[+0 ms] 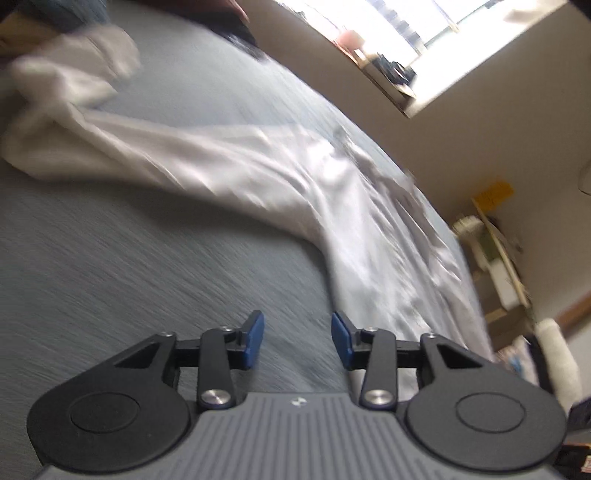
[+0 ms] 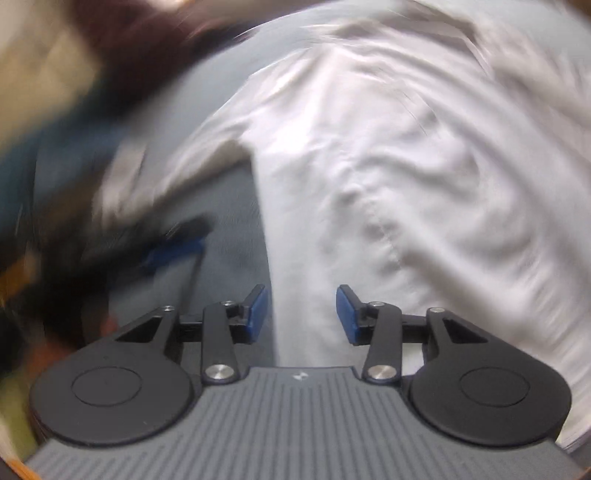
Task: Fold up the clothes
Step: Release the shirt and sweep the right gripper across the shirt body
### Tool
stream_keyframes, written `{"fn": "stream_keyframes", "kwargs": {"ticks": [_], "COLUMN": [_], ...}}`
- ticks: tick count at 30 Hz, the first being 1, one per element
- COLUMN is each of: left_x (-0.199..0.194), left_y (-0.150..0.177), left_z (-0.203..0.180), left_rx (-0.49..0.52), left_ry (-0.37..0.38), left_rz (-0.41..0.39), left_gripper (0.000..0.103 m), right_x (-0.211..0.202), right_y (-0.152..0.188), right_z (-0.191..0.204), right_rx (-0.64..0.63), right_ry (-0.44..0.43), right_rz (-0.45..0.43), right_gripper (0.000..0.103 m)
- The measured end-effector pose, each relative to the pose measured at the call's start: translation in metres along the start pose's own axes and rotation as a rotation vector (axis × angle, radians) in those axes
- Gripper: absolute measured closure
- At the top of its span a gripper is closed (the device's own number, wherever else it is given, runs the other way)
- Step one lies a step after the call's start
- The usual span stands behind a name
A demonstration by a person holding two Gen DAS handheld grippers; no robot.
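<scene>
A white shirt [image 2: 388,155] lies spread out and rumpled on a grey-blue bedcover [image 1: 110,251]. From the right wrist view its body fills most of the frame, creased, with a seam running down the middle, and one long sleeve [image 1: 122,140] trails off to the side across the cover. From the left wrist view that sleeve stretches away toward a bunched white end near the far edge of the bed.

The left gripper [image 1: 297,339] hangs low over bare bedcover, just beside the edge of the shirt. Its blue-padded fingers [image 1: 255,338] stand wide apart with nothing between them; the right-hand pad is close to the cloth, though I cannot tell whether it touches.

The right gripper [image 2: 301,314] is over the shirt's near edge, its fingers [image 2: 347,314] likewise spread wide and gripping nothing, with white cloth showing in the gap beneath them. To its left in that view, a blurred dark shape with a blue strip shows over the cover; it is too smeared to name with certainty.

Both views are streaked with blur. Beyond the bed a bright window [image 1: 424,33] sits in a pale wall, with clutter on its sill and boxes [image 1: 498,280] stacked against the wall.
</scene>
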State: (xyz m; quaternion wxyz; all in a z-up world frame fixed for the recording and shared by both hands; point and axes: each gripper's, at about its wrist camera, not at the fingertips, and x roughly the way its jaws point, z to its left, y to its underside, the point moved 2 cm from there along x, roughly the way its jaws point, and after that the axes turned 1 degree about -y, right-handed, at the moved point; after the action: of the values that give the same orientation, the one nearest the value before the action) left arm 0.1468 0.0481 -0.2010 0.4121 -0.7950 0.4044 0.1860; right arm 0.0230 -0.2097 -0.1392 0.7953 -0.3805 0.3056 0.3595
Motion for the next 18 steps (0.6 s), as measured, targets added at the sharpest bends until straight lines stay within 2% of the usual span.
{"fn": "stream_keyframes", "kwargs": {"ticks": [2, 4, 6, 9, 12, 16, 18], "left_x": [-0.014, -0.03, -0.043, -0.061, -0.068, -0.063, -0.059], "left_y": [-0.011, -0.023, -0.036, -0.053, -0.064, -0.069, -0.069], "left_z": [0.007, 0.014, 0.022, 0.04, 0.058, 0.076, 0.081], "left_rx": [-0.001, 0.008, 0.007, -0.006, -0.02, -0.03, -0.029], "left_ry": [-0.061, -0.128, -0.205, -0.3, -0.382, -0.449, -0.462], "left_rz": [-0.05, -0.11, -0.167, -0.245, -0.292, -0.284, -0.274], "left_gripper": [0.06, 0.053, 0.052, 0.049, 0.048, 0.052, 0.056], "right_x": [0.012, 0.022, 0.031, 0.04, 0.056, 0.092, 0.118], "right_y": [0.005, 0.012, 0.011, 0.001, -0.028, -0.065, -0.082], "right_z": [-0.008, -0.01, -0.004, 0.01, 0.038, 0.092, 0.12], "right_rx": [0.131, 0.223, 0.26, 0.263, 0.22, 0.176, 0.146], "right_ry": [-0.045, -0.083, -0.123, -0.196, -0.258, -0.357, -0.381], "right_rz": [-0.007, -0.017, -0.024, -0.024, -0.019, 0.022, 0.075], "right_gripper": [0.063, 0.063, 0.062, 0.061, 0.059, 0.051, 0.05]}}
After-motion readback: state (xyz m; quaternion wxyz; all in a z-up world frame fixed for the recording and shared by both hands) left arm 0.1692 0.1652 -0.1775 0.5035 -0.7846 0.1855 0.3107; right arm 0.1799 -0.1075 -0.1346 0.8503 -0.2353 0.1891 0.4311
